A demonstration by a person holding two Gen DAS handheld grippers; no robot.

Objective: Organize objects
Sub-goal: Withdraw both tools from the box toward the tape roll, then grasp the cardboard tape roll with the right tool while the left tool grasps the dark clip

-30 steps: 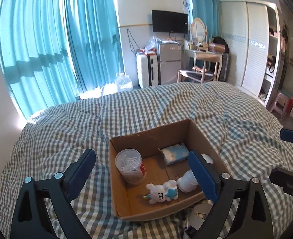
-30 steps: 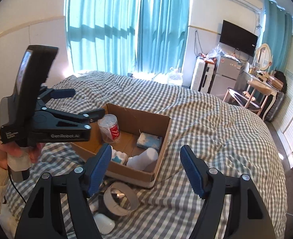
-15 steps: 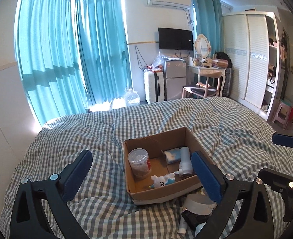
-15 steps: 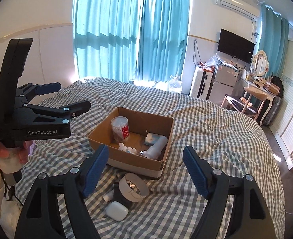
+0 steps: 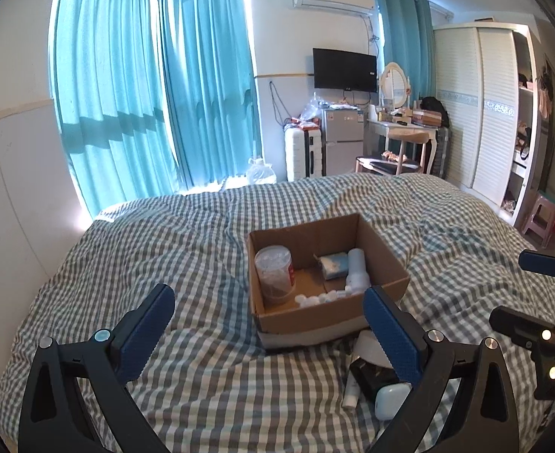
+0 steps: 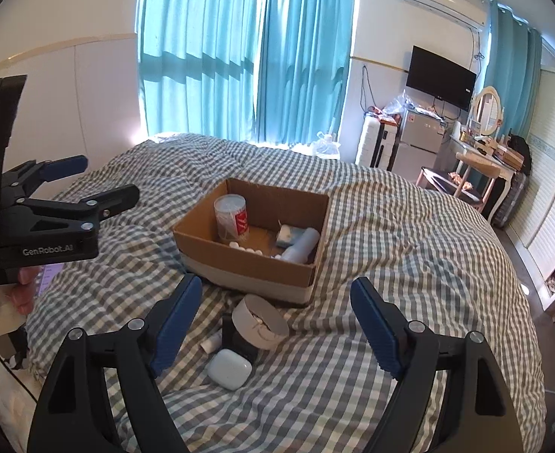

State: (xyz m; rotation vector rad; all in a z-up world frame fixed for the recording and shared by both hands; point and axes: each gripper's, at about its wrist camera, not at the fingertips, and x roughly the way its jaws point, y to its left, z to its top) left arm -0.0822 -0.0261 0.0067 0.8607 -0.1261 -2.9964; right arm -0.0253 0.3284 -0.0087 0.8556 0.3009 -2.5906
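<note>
An open cardboard box (image 5: 386, 260) (image 6: 247, 264) sits on the checked bed. In it stand a clear jar with a red label (image 5: 275, 273) (image 6: 232, 217), a blue packet (image 5: 334, 266) (image 6: 288, 234), a white bottle (image 5: 357, 268) (image 6: 302, 245) lying down and a white toy (image 5: 317, 298). In front of the box lie a roll of tape (image 6: 260, 321), a black item (image 5: 371, 377), a small white tube (image 5: 351, 392) and a pale blue earbud case (image 6: 230, 369) (image 5: 390, 402). My left gripper (image 5: 268, 332) (image 6: 92, 185) is open and empty, held back from the box. My right gripper (image 6: 277, 328) is open and empty above the loose items.
The checked quilt (image 5: 164, 249) covers the whole bed. A white wall and blue curtains (image 5: 134, 98) stand to the left. A fridge, suitcase, dressing table and wardrobe (image 5: 481, 113) stand beyond the bed's far end.
Both grippers have pulled back and up from the box, which now looks smaller and farther. The white bottle now lies in the box beside the blue packet. Both grippers stay open.
</note>
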